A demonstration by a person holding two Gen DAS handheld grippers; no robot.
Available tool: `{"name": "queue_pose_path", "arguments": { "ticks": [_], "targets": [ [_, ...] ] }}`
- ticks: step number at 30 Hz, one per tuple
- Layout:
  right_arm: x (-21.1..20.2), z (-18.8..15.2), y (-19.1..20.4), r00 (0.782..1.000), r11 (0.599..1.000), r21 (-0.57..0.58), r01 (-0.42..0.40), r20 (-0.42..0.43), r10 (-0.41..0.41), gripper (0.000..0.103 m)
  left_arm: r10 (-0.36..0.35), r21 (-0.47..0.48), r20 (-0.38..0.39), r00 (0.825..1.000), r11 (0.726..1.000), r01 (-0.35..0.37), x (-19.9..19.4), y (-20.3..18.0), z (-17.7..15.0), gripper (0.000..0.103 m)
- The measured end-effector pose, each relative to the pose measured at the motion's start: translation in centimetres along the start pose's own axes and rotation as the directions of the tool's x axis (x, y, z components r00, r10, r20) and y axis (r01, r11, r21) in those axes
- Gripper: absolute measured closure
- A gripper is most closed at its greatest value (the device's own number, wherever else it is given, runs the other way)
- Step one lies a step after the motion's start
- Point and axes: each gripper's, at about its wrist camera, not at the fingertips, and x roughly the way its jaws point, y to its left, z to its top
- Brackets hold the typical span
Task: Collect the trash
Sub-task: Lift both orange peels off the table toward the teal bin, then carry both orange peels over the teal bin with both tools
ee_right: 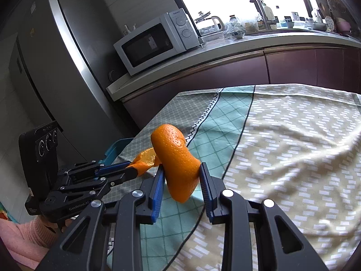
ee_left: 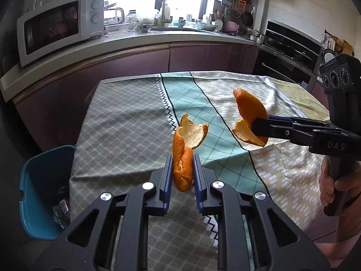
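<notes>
My left gripper [ee_left: 182,160] is shut on a curled piece of orange peel [ee_left: 183,160] and holds it above the patterned tablecloth [ee_left: 126,122]. My right gripper [ee_right: 181,169] is shut on a larger piece of orange peel [ee_right: 176,158], also held in the air over the table. In the left wrist view the right gripper [ee_left: 255,124] comes in from the right with its peel [ee_left: 248,110]. In the right wrist view the left gripper [ee_right: 133,169] shows at the left with its peel [ee_right: 145,160].
A blue bin [ee_left: 42,189] with some trash inside stands on the floor at the table's left edge; its corner also shows in the right wrist view [ee_right: 115,149]. A counter with a microwave [ee_left: 58,24] runs behind the table. A fridge [ee_right: 56,63] stands at the left.
</notes>
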Motion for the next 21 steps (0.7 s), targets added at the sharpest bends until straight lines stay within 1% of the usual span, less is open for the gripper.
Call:
{"name": "queue_pose_path", "arguments": {
  "ticks": [6,9,16,21],
  "targets": [
    [1.1,0.7,2.5,0.999,0.998,-0.043,-0.044,-0.012,0.043,0.074,0.061,-0.021,0.038,0.997,0.998,-0.061,-3.0,2.1,-0.3,0.085],
    [1.7,0.9,3.7,0.998,0.996,-0.062,-0.061,-0.021,0.060,0.074,0.081,-0.043,0.049,0.996,0.996,-0.079,-4.3,3.3,-0.6,0.085],
    [3.3,0.9,6.2,0.994,0.990,-0.093,-0.103,-0.052,0.098,0.074,0.122,-0.090,0.058,0.991,0.989,-0.117,-6.6,6.2,-1.9,0.085],
    [4.8,1.1,8.4,0.989,0.984,-0.121,-0.132,-0.084,0.122,0.074,0.166,-0.126,0.069,0.984,0.980,-0.156,-8.1,8.4,-2.7,0.085]
  ]
}}
